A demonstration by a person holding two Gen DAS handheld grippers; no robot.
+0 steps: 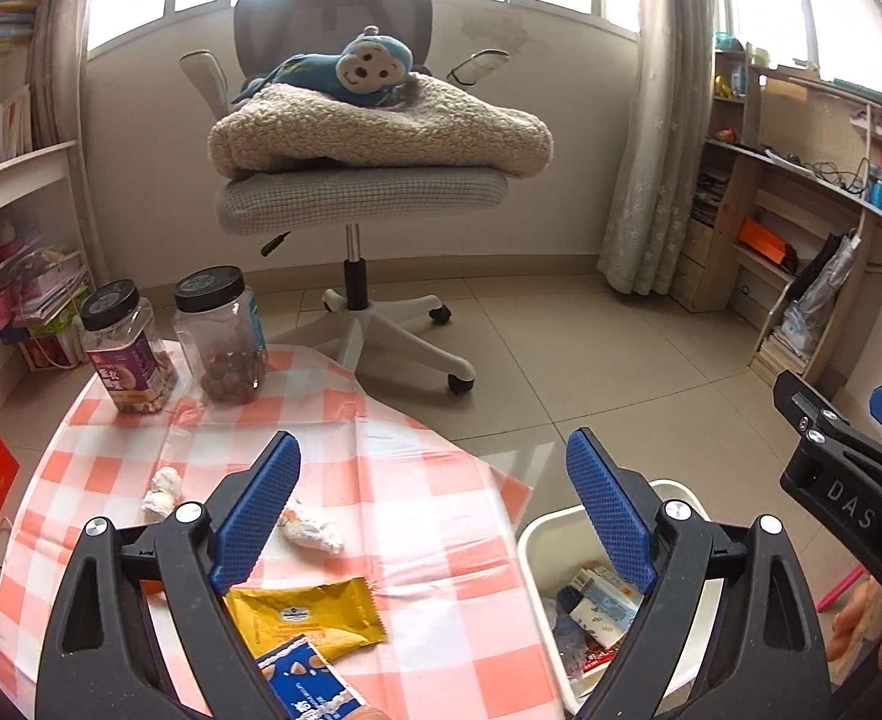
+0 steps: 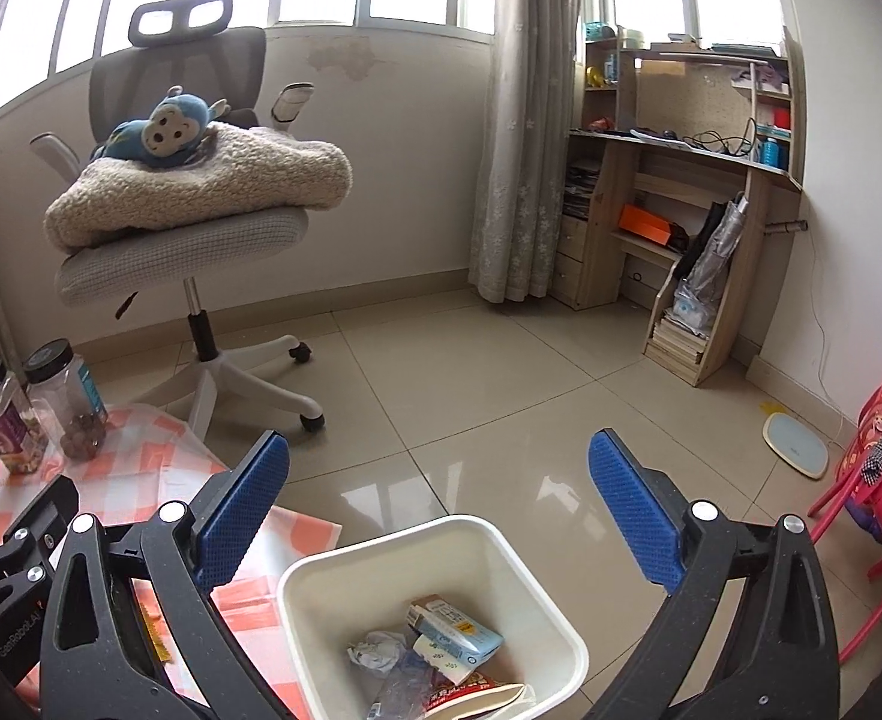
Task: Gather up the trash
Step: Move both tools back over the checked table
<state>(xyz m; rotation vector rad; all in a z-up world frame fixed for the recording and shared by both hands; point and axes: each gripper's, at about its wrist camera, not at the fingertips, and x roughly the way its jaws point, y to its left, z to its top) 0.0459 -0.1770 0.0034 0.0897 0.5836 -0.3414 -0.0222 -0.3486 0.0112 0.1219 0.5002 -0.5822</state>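
Observation:
A table with an orange-checked cloth [image 1: 417, 480] carries trash: a yellow wrapper [image 1: 309, 615], a blue snack packet [image 1: 306, 681], and two crumpled white tissues [image 1: 312, 531] [image 1: 162, 495]. A white bin [image 2: 531, 576] beside the table holds a small carton [image 2: 453, 630], crumpled paper [image 2: 375, 654] and wrappers; it also shows in the left wrist view [image 1: 534, 546]. My left gripper [image 1: 435, 516] is open and empty above the table's edge, over the wrappers. My right gripper [image 2: 441, 516] is open and empty above the bin.
Two black-lidded snack jars [image 1: 126, 348] [image 1: 222, 336] stand at the table's far side. An office chair [image 1: 357, 180] with a blanket and a blue plush monkey stands behind on the tiled floor. A wooden desk shelf [image 2: 681, 180] is at the right, red chair [image 2: 879, 480] nearby.

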